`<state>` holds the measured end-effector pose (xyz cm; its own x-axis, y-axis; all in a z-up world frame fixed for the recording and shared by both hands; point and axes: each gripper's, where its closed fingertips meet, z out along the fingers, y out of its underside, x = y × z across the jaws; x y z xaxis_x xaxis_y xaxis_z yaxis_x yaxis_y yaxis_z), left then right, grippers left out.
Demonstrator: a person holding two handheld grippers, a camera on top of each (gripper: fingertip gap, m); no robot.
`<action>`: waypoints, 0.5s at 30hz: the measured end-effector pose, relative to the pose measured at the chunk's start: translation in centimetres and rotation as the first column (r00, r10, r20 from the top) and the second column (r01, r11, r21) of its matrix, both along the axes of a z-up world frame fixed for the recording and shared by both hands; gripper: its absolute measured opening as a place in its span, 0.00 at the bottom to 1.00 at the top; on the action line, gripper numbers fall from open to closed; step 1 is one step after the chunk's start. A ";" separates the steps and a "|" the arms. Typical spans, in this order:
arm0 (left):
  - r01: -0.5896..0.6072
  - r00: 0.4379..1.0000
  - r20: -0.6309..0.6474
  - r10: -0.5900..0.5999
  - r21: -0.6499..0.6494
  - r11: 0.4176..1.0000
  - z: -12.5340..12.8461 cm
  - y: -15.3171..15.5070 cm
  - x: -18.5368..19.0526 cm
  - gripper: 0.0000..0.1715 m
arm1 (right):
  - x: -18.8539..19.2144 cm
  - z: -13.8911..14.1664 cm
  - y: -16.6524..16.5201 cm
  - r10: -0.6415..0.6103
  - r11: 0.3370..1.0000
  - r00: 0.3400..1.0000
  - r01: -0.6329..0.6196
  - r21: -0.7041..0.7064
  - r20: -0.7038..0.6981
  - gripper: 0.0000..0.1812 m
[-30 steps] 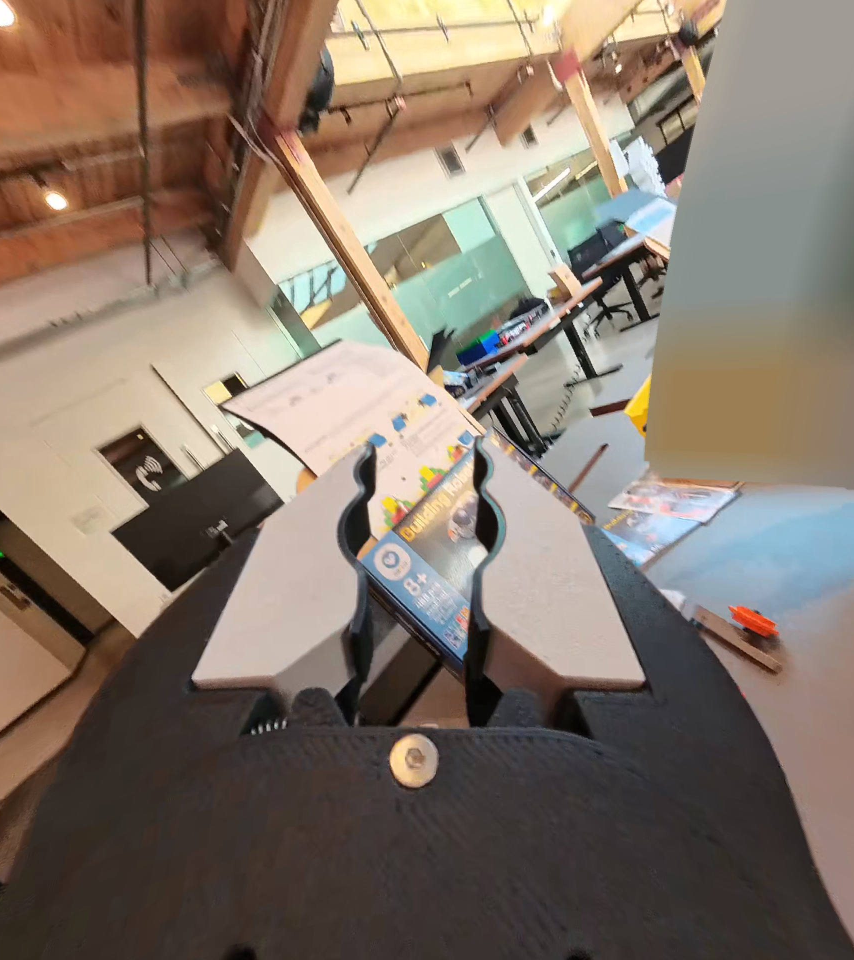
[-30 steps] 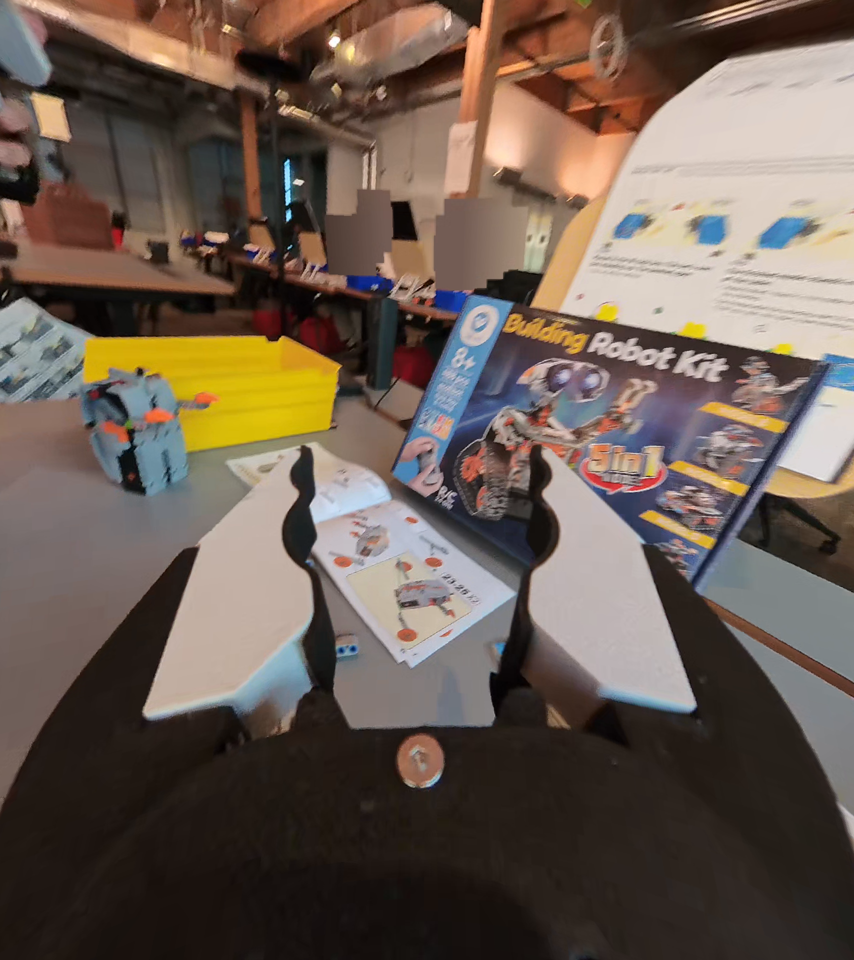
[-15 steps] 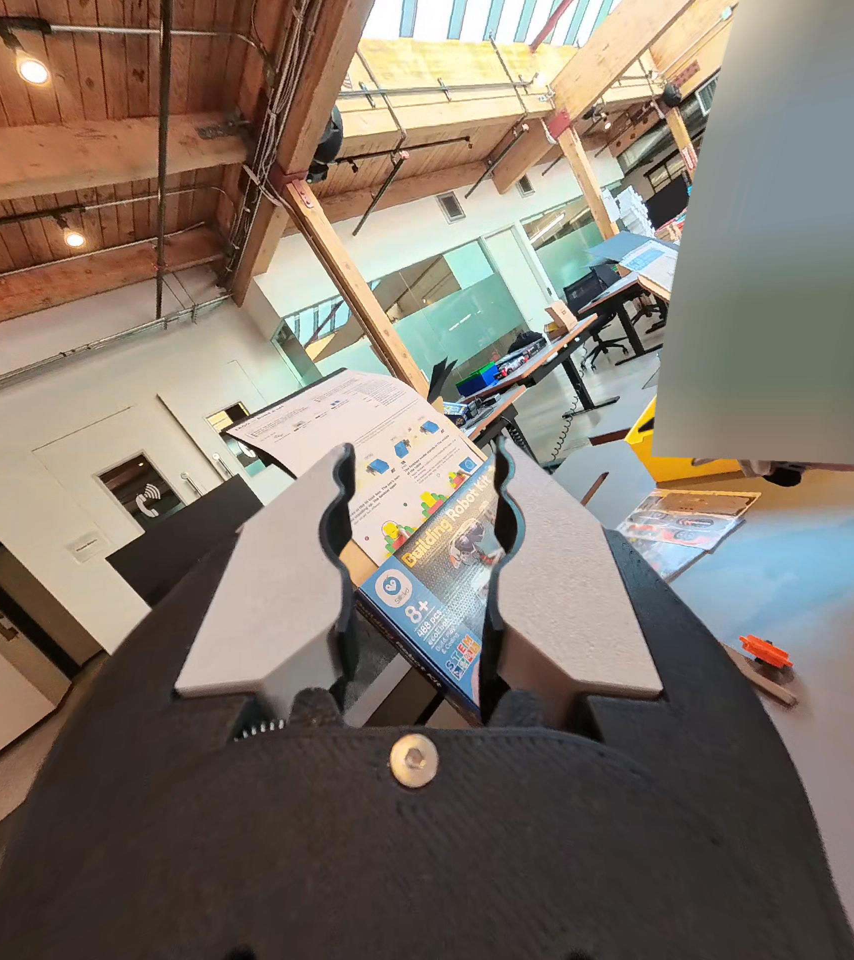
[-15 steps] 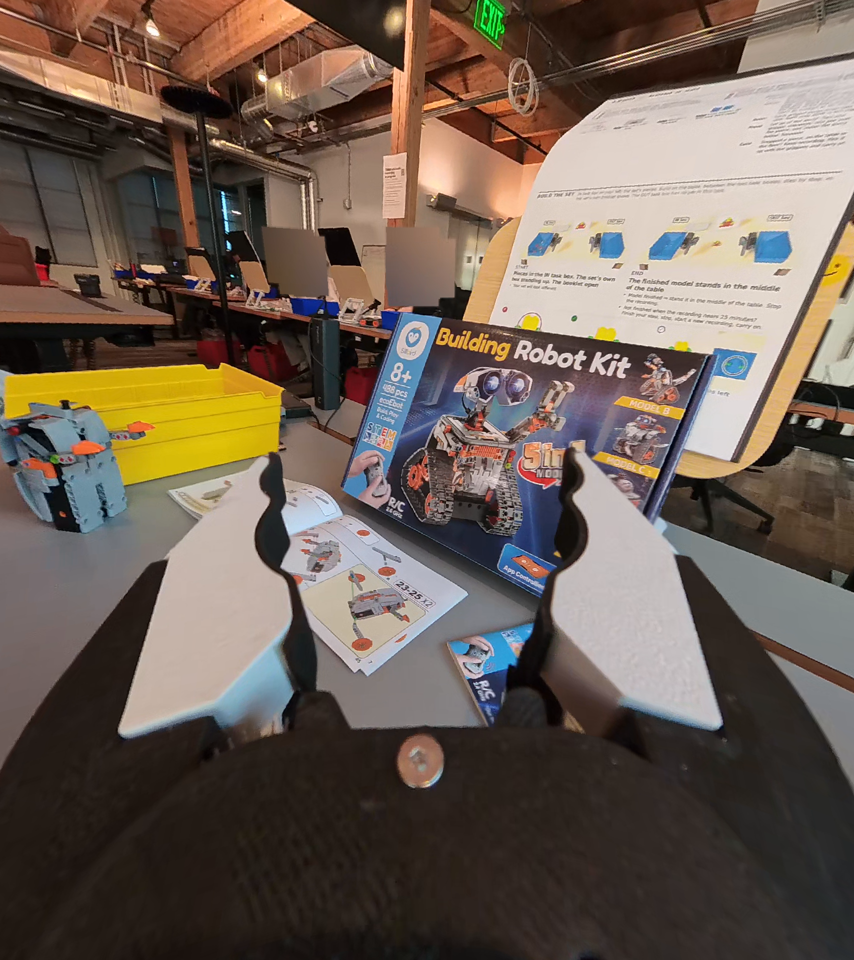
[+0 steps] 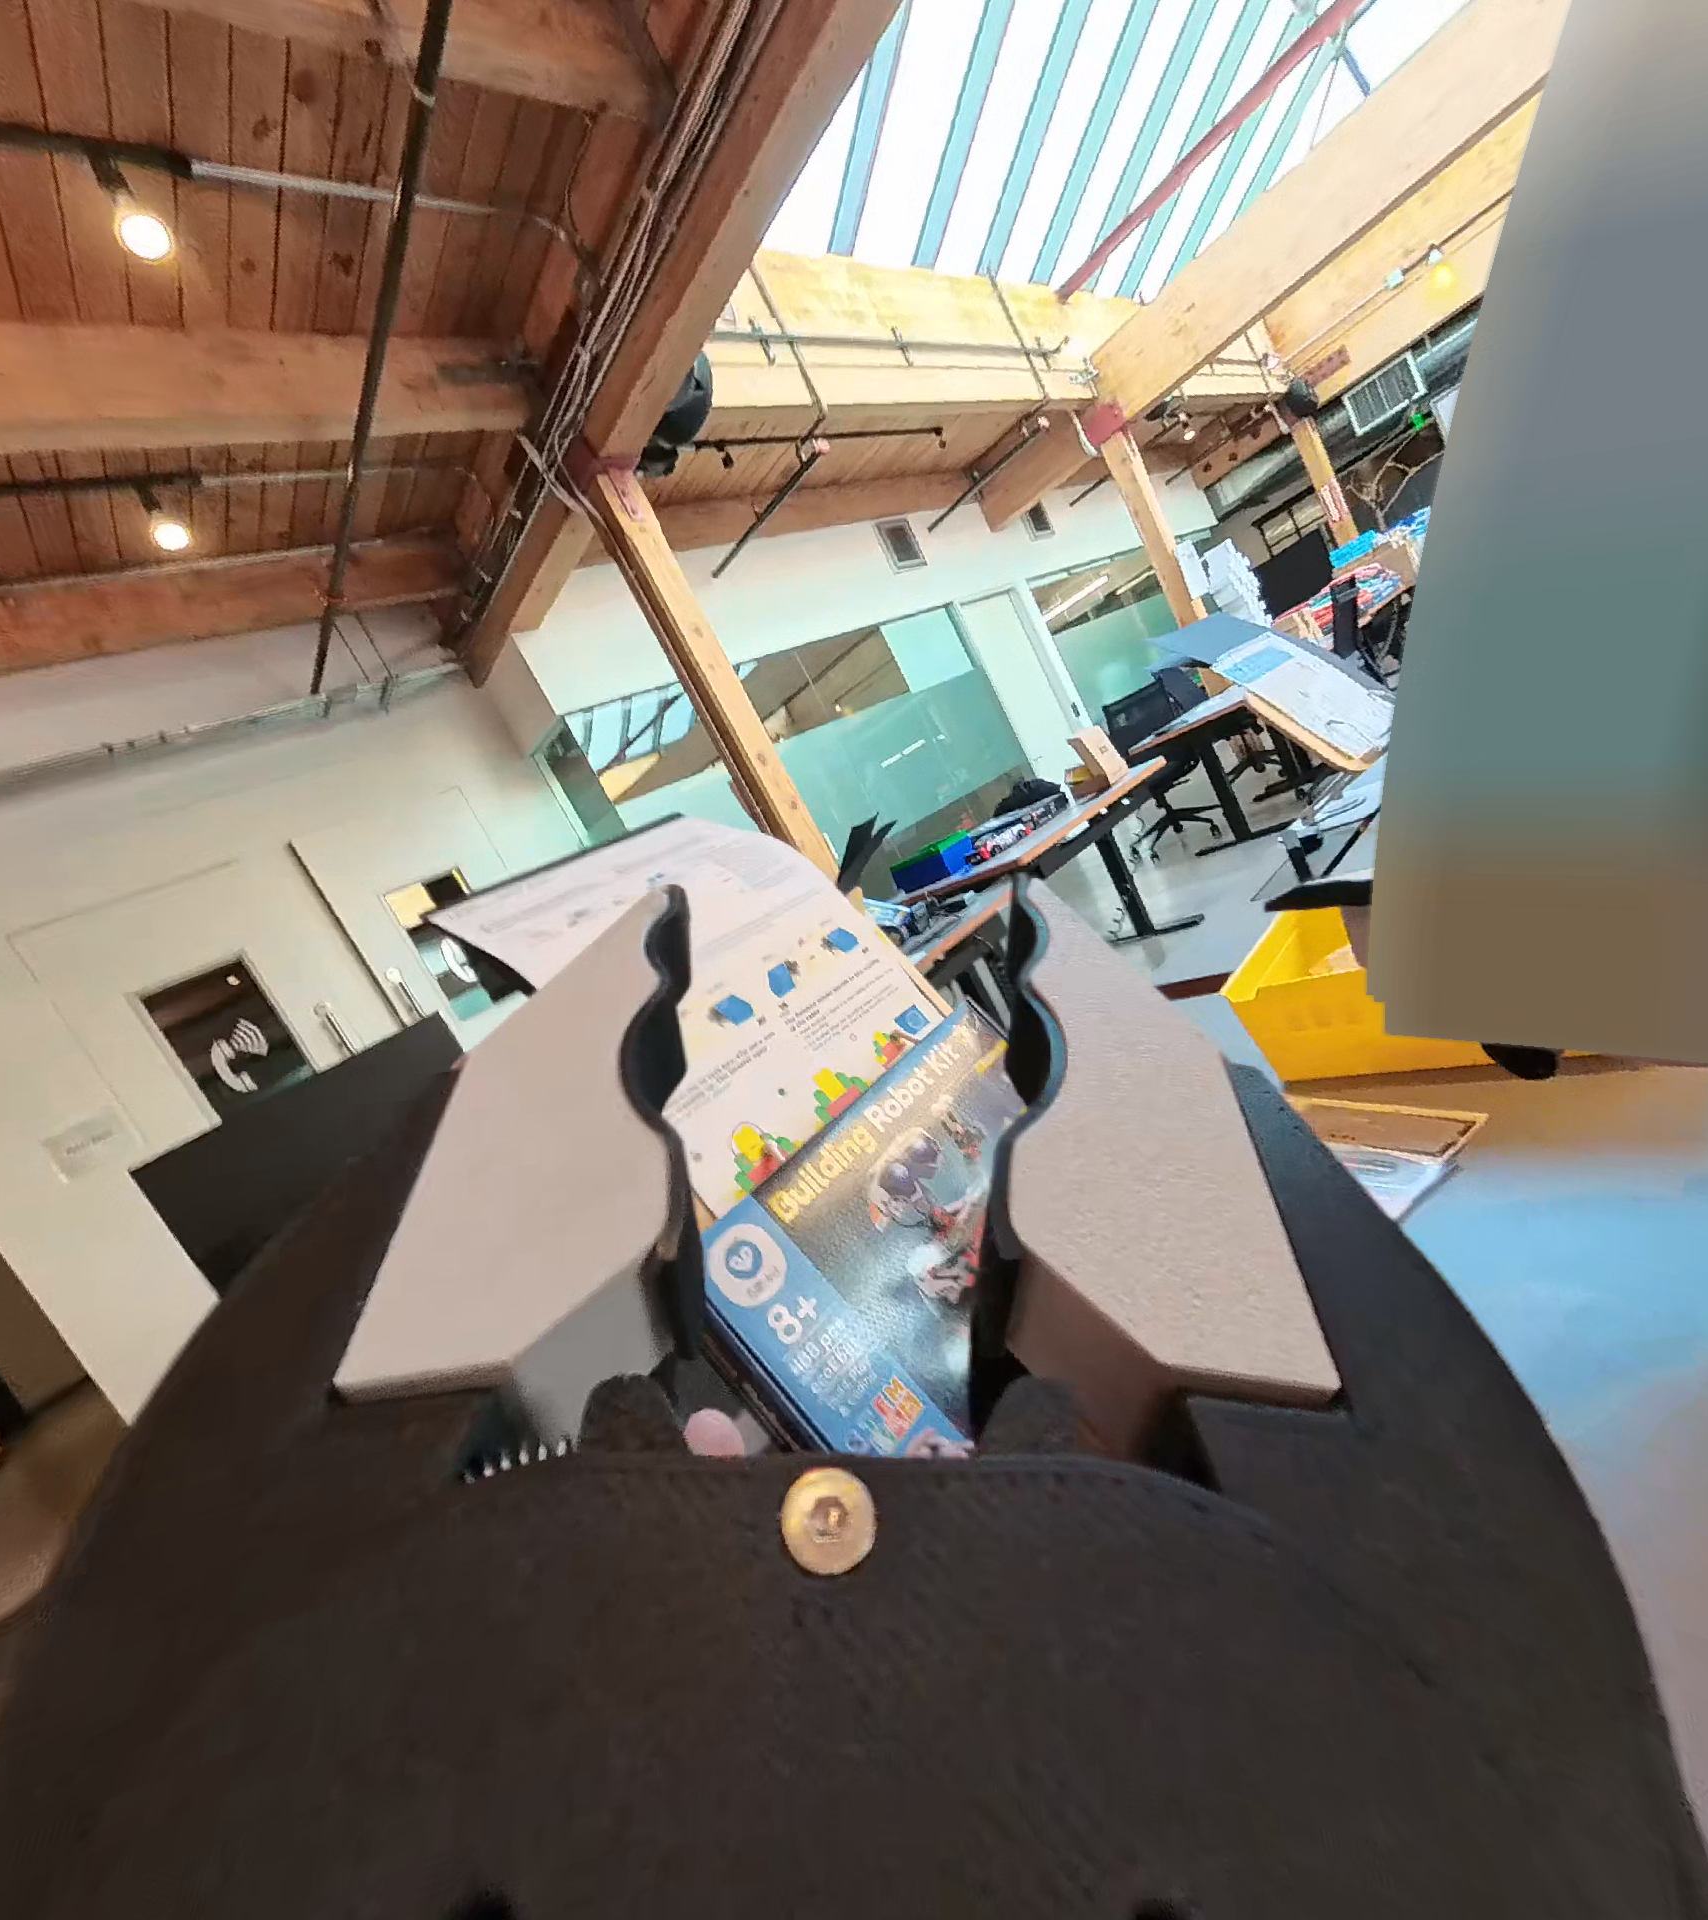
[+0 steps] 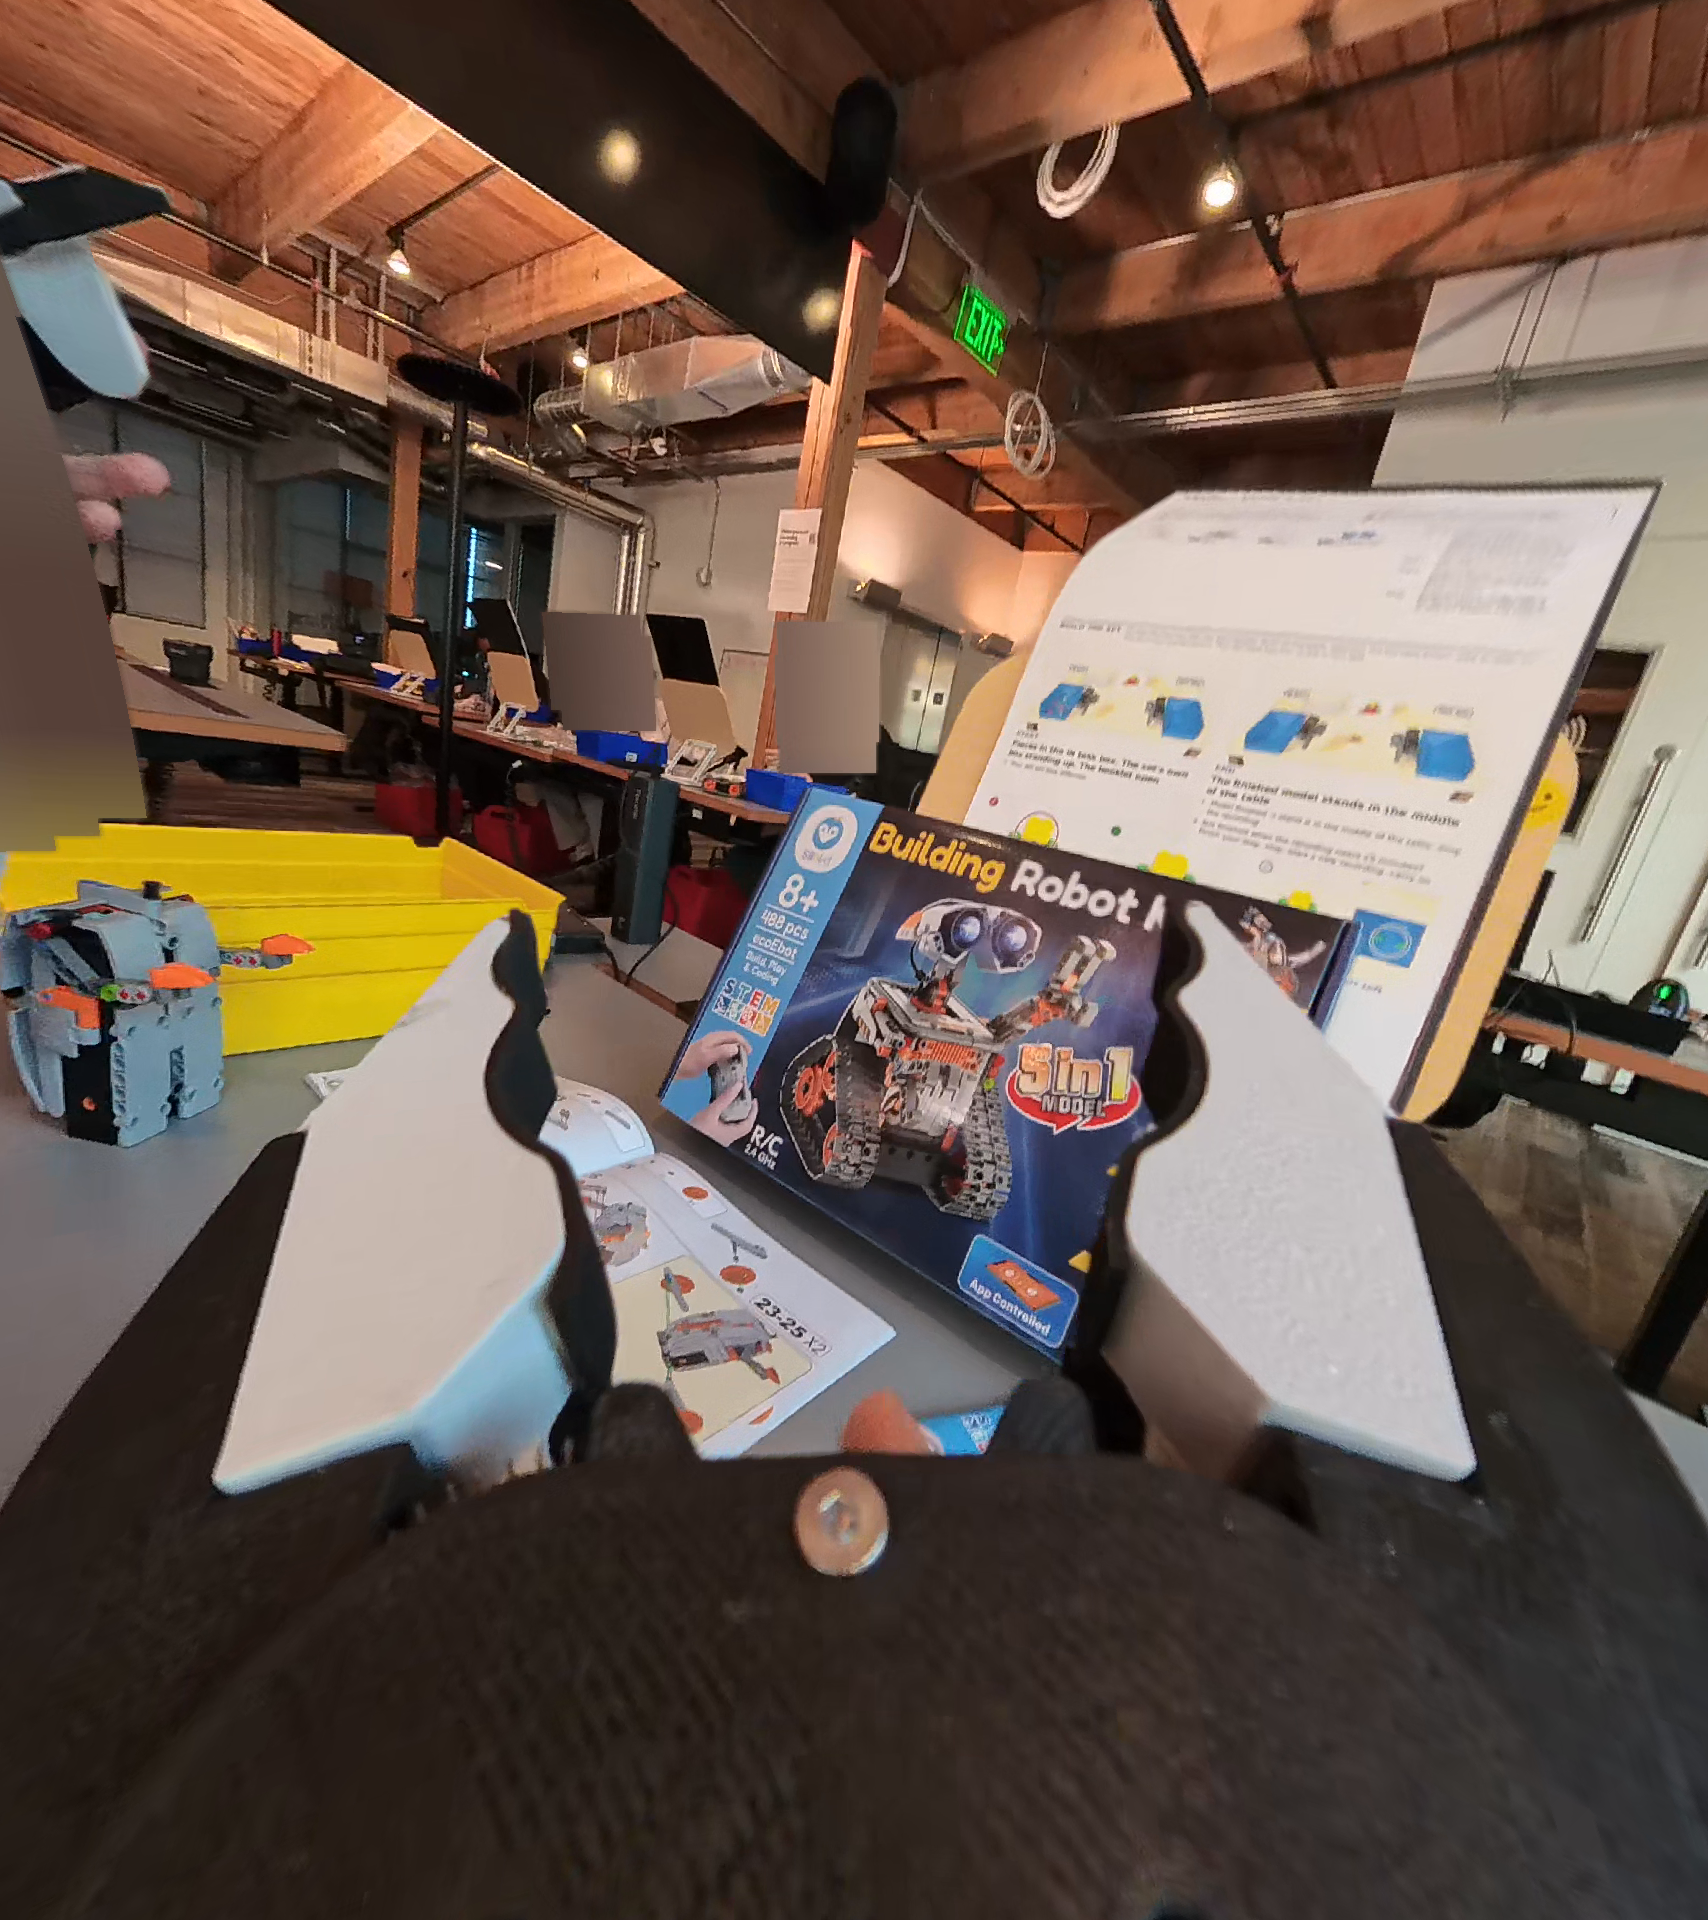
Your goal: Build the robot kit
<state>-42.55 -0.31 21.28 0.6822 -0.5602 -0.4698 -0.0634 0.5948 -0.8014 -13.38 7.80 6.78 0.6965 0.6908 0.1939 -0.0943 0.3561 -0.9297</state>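
Observation:
My left gripper [image 5: 845,914] is open and empty, raised above the grey table [image 5: 1660,1299] and tilted up toward the ceiling. Between its fingers I see the blue and black robot kit box [image 5: 860,1247] standing on edge at an angle. My right gripper [image 6: 855,935] is open wide and empty, above the table [image 6: 19,1247], facing the front of the same box [image 6: 933,1039]. An open instruction booklet [image 6: 725,1320] lies flat in front of the box. A grey and orange brick model [image 6: 112,1018] stands upright at the left.
A yellow tray [image 6: 362,914] sits behind the model, and also shows in the left wrist view [image 5: 1297,997]. A white instruction board [image 6: 1297,727] leans behind the box. A small blue leaflet [image 6: 954,1434] lies under my right gripper. Other desks and chairs stand farther back.
Both grippers have opened wider. Both views have tilted upward, showing more ceiling. The right gripper has drawn closer to the box.

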 end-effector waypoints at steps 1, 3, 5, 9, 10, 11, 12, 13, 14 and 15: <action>-0.013 1.000 -0.007 0.013 -0.002 1.000 -0.1 0.2 0.1 0.39 | -0.2 0.2 -0.3 0.006 1.000 1.000 -0.006 0.011 0.005 0.65; -0.017 0.999 -0.044 0.016 -0.028 0.999 -0.7 0.5 0.8 0.39 | -0.6 0.2 -0.5 0.006 1.000 1.000 -0.007 0.013 0.011 0.67; 0.005 0.995 -0.104 -0.011 -0.058 0.998 -1.7 0.5 1.9 0.37 | -1.4 -0.1 -0.8 0.036 0.999 0.999 -0.036 0.003 0.032 0.67; -0.042 0.945 -0.328 -0.001 -0.125 0.991 -5.8 2.0 4.3 0.15 | -2.2 -1.5 -0.5 0.049 0.998 0.996 -0.047 -0.035 0.079 0.66; -0.063 0.918 -0.397 0.009 -0.122 0.991 -7.1 2.4 4.8 0.10 | -2.1 -1.9 -0.1 0.036 0.998 0.995 -0.032 -0.048 0.091 0.65; -0.087 0.887 -0.461 0.029 -0.107 0.990 -8.2 2.9 5.3 0.09 | -2.3 -2.4 -0.3 0.061 0.997 0.991 -0.055 -0.053 0.121 0.56; -0.103 0.846 -0.531 0.040 -0.089 0.991 -9.5 3.2 5.8 0.00 | -2.8 -3.0 -0.8 0.110 0.993 0.980 -0.103 -0.055 0.164 0.40; -0.110 0.800 -0.597 0.048 -0.068 0.992 -10.8 3.4 6.3 0.00 | -2.9 -3.4 -0.9 0.121 0.992 0.974 -0.113 -0.050 0.190 0.32; -0.123 0.757 -0.650 0.067 -0.041 0.992 -11.9 3.6 6.7 0.00 | -2.8 -3.7 -0.7 0.101 0.995 0.974 -0.095 -0.040 0.205 0.29; -0.147 0.721 -0.687 0.095 -0.018 0.989 -12.7 4.1 7.0 0.00 | -2.8 -4.0 -0.7 0.091 0.996 0.969 -0.087 -0.029 0.228 0.21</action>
<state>-35.60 3.78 8.57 0.2559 -0.5427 -0.8000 -0.6762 0.4908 -0.5494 -16.18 7.09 2.82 0.5705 0.7533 0.3273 0.0912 0.3379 -0.9368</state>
